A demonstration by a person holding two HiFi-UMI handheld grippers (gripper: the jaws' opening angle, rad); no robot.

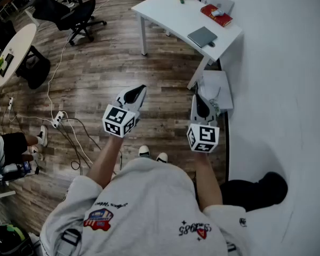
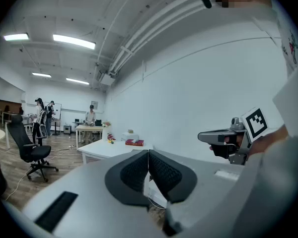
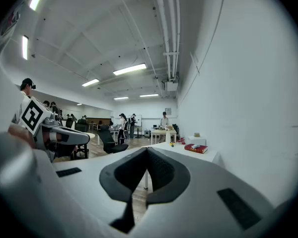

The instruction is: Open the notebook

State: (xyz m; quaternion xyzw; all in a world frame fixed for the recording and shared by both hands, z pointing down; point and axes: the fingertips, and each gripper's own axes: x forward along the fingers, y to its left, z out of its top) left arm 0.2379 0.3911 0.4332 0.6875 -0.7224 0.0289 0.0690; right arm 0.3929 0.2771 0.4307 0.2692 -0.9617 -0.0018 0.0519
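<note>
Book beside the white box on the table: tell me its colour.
The book is red; head view shows it best.

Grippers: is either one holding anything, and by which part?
Nothing is held. The left gripper and right gripper both have jaws together with nothing between.

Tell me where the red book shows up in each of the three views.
Head view: red book at top right, on the white table.
Left gripper view: red book left of centre, in the distance.
Right gripper view: red book right of centre, in the distance.
Shared landmark: the white table under it.
</note>
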